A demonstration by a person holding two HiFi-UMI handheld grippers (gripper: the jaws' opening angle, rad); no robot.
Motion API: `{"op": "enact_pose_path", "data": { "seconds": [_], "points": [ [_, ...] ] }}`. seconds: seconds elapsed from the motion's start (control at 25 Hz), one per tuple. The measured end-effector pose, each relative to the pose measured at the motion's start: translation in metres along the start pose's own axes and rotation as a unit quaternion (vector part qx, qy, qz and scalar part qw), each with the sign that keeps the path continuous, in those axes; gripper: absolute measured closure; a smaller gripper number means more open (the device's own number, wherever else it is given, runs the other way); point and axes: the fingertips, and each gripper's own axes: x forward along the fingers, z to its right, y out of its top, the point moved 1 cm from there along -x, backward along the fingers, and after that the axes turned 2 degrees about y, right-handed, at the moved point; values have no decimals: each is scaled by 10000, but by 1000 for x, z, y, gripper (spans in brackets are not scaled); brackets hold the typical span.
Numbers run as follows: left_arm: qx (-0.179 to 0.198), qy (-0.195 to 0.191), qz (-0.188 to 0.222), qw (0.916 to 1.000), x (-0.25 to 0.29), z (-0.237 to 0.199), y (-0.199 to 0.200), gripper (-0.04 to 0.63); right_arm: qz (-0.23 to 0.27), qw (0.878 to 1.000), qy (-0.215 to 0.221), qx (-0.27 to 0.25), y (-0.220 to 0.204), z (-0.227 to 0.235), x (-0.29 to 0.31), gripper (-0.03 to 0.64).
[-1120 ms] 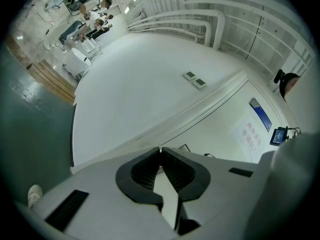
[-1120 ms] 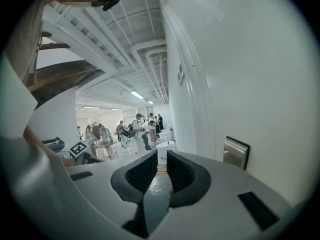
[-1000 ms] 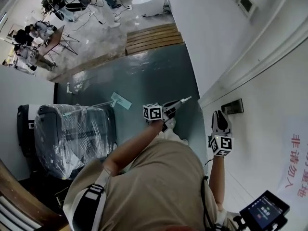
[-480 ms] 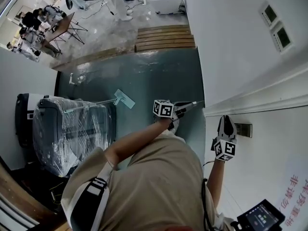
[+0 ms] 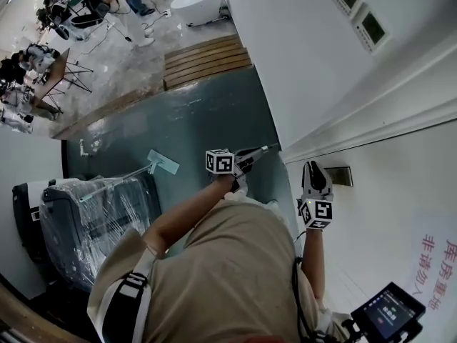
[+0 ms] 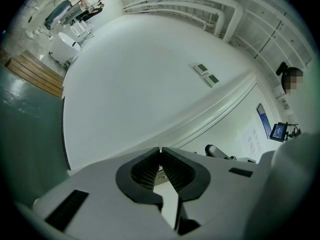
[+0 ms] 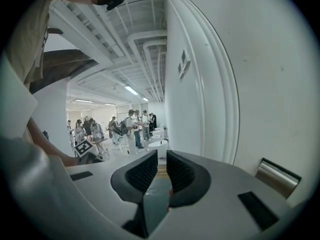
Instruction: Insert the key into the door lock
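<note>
My left gripper (image 5: 263,150) (image 6: 160,150) reaches level toward the white door frame (image 5: 335,131), its tip just short of the moulding. Its jaws are shut, and a thin silvery piece, seemingly the key (image 5: 270,148), pokes out past the tips. My right gripper (image 5: 313,167) (image 7: 162,156) hovers over the white door just left of the metal lock plate (image 5: 340,176) (image 7: 277,176). A narrow gap shows between its pads and nothing sits in it. No keyhole is visible in any view.
A plastic-wrapped suitcase (image 5: 93,213) stands at the left, and a flat mop (image 5: 163,163) lies on the green floor. Two wall panels (image 5: 364,13) sit above the frame. The door carries a red printed sign (image 5: 443,270). A tablet (image 5: 389,313) is at lower right. People stand far off.
The head view has swung, so the whole scene shifts. Both grippers have shifted a little along the wall; the left stays shut and the right stays beside the lock plate.
</note>
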Motion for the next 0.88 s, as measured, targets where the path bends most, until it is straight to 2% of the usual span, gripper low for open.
{"op": "enact_pose_path", "data": {
  "seconds": [0.2, 0.64, 0.76, 0.88],
  "points": [
    [-128, -103, -105, 9998, 23, 7, -16, 561, -108, 9999, -97, 7, -3, 16, -19, 555],
    [-238, 61, -497, 9985, 58, -4, -46, 561, -178, 9992, -359, 48, -5, 44, -48, 555],
    [-316, -181, -603, 9975, 68, 7, -54, 561, -180, 9988, -461, 62, -13, 49, -57, 555],
    [-334, -240, -734, 9965, 81, 12, -62, 561, -209, 9984, -524, 88, -18, 56, -66, 555]
  ]
}}
